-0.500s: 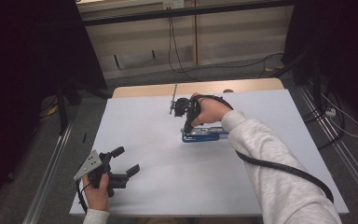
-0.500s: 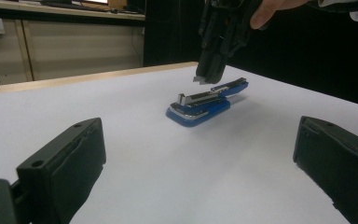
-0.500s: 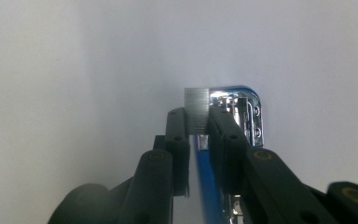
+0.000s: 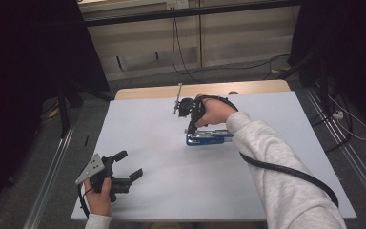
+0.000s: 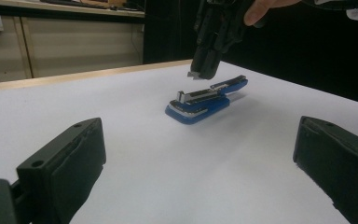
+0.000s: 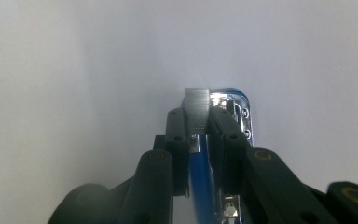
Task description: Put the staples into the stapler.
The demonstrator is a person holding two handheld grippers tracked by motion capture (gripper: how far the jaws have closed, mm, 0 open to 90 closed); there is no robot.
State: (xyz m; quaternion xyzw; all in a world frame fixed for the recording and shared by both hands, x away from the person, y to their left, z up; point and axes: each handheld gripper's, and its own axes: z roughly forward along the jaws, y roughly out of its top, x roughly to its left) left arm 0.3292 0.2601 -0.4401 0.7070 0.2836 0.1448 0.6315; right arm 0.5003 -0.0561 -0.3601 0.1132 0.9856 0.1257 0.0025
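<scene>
A white table [image 4: 171, 191] seen from above. A blue stapler [image 4: 208, 138] lies just past the table's centre, toward one o'clock. The right gripper [image 4: 189, 129] points down directly over the stapler's left end, jaws nearly closed on a grey strip of staples [image 6: 196, 110]. At seven o'clock, near the front edge, the left gripper [image 4: 127, 166] rests with jaws wide apart, holding nothing.

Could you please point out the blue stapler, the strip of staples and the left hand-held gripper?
blue stapler [image 5: 198, 109]: left gripper view, its blue base.
strip of staples [image 6: 196, 108]: right gripper view, its ridged face.
left hand-held gripper [image 4: 129, 165]: high view, between its open jaws.
</scene>
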